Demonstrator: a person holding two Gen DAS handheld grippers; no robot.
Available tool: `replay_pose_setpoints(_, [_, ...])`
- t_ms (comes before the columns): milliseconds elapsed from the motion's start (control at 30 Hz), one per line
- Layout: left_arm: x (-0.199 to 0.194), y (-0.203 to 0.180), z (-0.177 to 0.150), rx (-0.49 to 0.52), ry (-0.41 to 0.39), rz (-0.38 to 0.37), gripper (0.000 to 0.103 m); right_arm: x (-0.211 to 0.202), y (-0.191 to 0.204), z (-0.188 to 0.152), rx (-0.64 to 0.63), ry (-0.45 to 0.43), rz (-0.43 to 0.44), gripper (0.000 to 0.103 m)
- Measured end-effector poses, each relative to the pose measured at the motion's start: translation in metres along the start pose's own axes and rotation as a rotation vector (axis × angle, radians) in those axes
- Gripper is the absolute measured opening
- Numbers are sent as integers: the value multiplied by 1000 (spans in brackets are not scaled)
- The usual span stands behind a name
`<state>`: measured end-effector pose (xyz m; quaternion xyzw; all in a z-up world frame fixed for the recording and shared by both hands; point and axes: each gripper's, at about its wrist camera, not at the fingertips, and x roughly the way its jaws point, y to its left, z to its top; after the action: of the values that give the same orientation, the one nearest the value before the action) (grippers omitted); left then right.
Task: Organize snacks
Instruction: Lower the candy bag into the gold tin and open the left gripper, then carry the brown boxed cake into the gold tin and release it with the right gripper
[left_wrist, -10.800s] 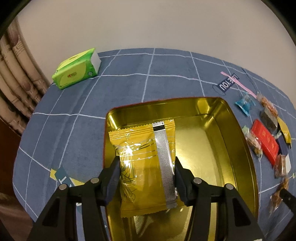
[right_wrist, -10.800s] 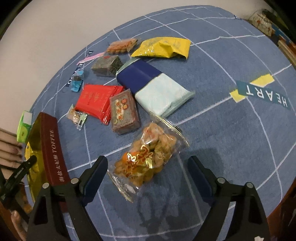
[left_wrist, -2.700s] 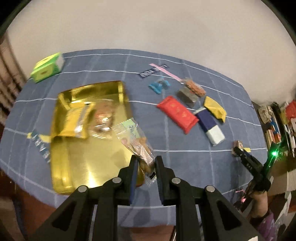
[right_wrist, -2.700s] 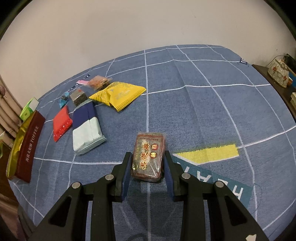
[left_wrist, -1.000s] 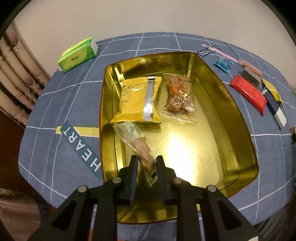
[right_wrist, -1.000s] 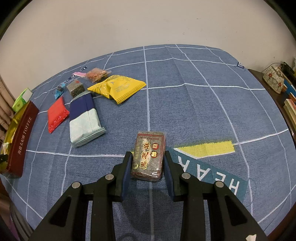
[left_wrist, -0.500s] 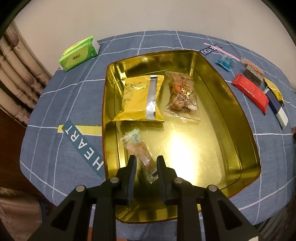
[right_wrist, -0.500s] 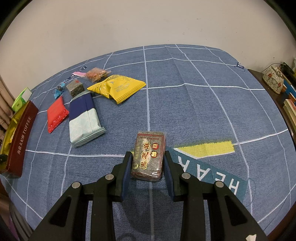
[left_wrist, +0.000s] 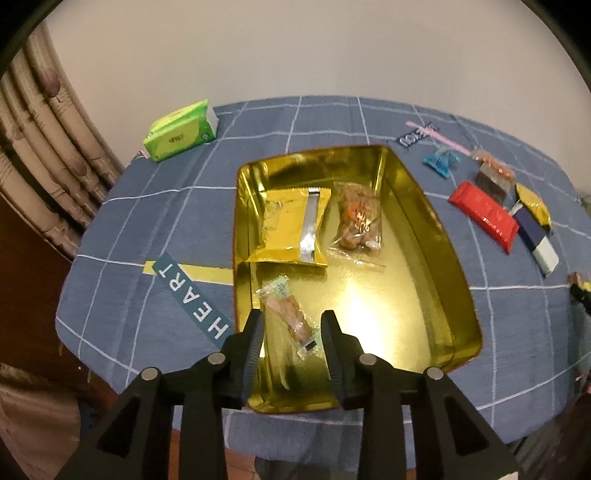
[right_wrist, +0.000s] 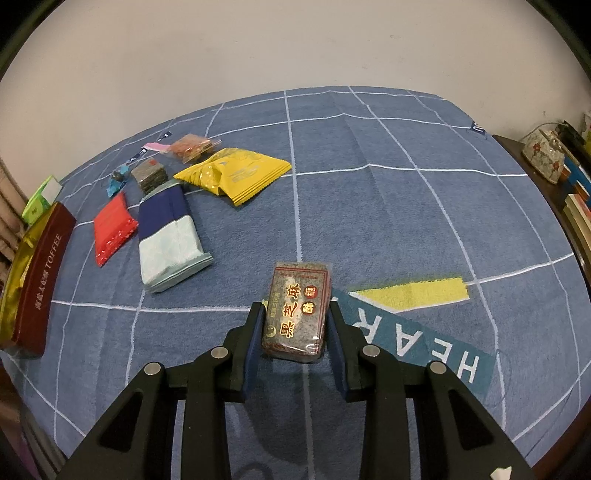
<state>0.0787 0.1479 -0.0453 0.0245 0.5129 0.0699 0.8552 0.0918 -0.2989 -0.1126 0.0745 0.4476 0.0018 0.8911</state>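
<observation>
The gold tin (left_wrist: 436, 236) holds a yellow packet (left_wrist: 291, 225), a clear bag of nuts (left_wrist: 356, 221) and a small clear snack packet (left_wrist: 288, 314). My left gripper (left_wrist: 293, 332) is open above the tin's near end, and the small packet lies loose between its fingers. My right gripper (right_wrist: 295, 325) is shut on a dark sesame bar (right_wrist: 297, 310) held just above the blue cloth. The tin's red side (right_wrist: 40, 280) shows at the far left of the right wrist view.
On the cloth lie a red packet (right_wrist: 112, 229), a navy and pale blue packet (right_wrist: 168, 236), a yellow packet (right_wrist: 236, 173), a small dark packet (right_wrist: 149, 177) and a blue candy (left_wrist: 441, 162). A green tissue pack (left_wrist: 181, 129) sits behind the tin. Curtains stand at left.
My left gripper has opened and let the small snack packet drop into the tin, then drawn back a little. My right gripper still holds the sesame bar in place.
</observation>
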Motion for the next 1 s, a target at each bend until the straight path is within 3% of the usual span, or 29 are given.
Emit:
replay_pose_setpoints(167, [-16,7,-3,-31,-16,-14,33,-2,7,-2,-1,11,10,29])
replay_pose_setpoints(467, [-39,21,-20,-75,-54,35,33,-15,35,-7,-26,22,57,29])
replay_pose_setpoints(533, [-43,31,-24,-121,-54,37,35,-21,45,-5,-39,16,72,29])
replay_pose_setpoints(567, [-44,36,-25,-142,-56,37,42,-25,51,-4,-46,10,83,29])
replay_pose_setpoints(633, [-46,46,-29,-181,-73,36,48,-35,66,0,-72,-6,108,29])
replay_pose_setpoints(1000, [-50,60,-31,-210,-142,50,49,-78,202,20,-264,-55,334,29])
